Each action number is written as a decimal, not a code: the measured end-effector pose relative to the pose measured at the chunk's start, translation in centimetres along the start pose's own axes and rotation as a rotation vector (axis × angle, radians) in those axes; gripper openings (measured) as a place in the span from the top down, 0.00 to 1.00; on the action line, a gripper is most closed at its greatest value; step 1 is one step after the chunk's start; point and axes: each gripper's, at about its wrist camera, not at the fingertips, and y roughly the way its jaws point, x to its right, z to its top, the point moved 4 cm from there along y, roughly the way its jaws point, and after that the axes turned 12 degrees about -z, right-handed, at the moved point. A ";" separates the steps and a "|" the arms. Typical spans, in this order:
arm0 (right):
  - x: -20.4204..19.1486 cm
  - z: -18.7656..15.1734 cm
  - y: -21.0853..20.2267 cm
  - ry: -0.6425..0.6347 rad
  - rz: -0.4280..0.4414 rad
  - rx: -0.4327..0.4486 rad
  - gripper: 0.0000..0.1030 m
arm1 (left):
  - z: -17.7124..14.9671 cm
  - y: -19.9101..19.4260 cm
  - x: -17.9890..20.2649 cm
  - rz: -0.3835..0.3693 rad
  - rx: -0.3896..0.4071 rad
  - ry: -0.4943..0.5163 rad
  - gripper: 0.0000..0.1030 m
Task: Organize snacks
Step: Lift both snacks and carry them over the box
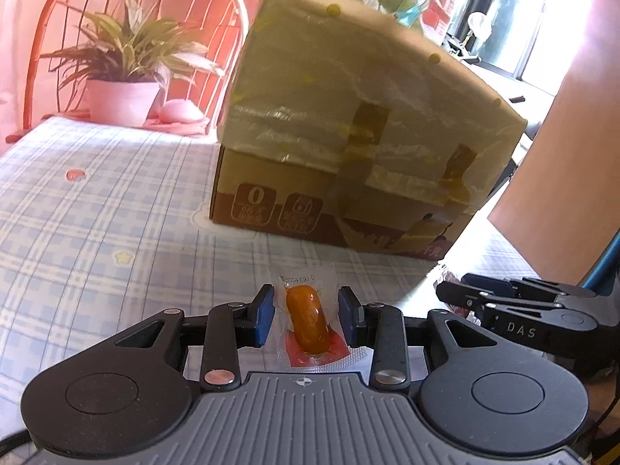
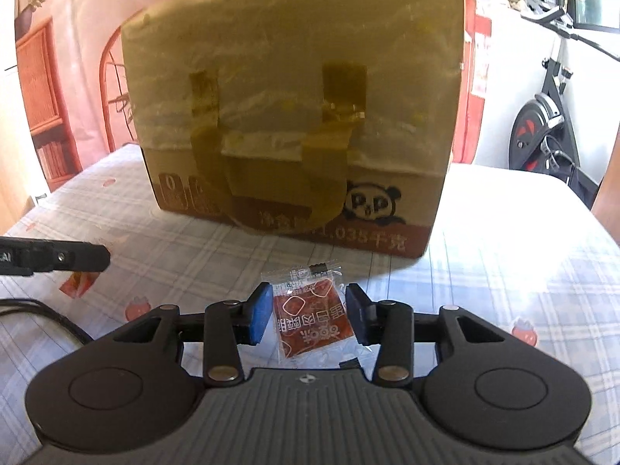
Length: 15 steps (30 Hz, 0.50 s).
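Both grippers are loaded, and the step in hand is the carry toward the cardboard box (image 2: 294, 116).

**Left gripper.** Your left gripper (image 1: 306, 316) is clenched on a clear vacuum pack holding an orange sausage-shaped snack (image 1: 308, 319). The blue pads (image 1: 264, 316) press the film on both sides, and the pack stands upright between them with its red-printed lower edge toward the camera. It appears to be held clear of the checked tablecloth (image 1: 97, 213).

**Right gripper.** Your right gripper (image 2: 308, 312) has a square red snack sachet (image 2: 312, 316) between its fingers. The jaws are narrowed around it; the clear film margins appear to meet both pads, so treat this as a grasp on the sachet, though contact on the wearer's-right side is hard to confirm. The sachet seems to be raised off the cloth.

**Box.** The box stands on the table directly ahead of both grippers, near them. Its tan lid is up and tilted, wrapped in clear tape, with darker tape strips running down the front. The opening is not visible from either wrist view, so you cannot tell what the box already holds.

**Other items.** One more red sachet (image 2: 79, 285) lies on the cloth below the left gripper's fingers in the right wrist view.

**Next move.** Judged from the layout, raise each snack above the front wall and bring it over the opening before releasing. Keep the two grippers apart; they are close side by side. Thin film slips easily, so hold pressure until you are over the box.
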 end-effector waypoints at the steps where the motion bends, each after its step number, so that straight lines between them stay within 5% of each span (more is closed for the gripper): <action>1: 0.0 0.4 -0.3 0.001 0.001 0.009 0.57 | 0.3 -0.1 0.1 -0.001 0.005 0.006 0.64; 15: 0.6 10.6 -6.2 -0.005 0.022 0.286 0.57 | 12.3 -3.1 5.2 -0.098 0.193 0.191 0.64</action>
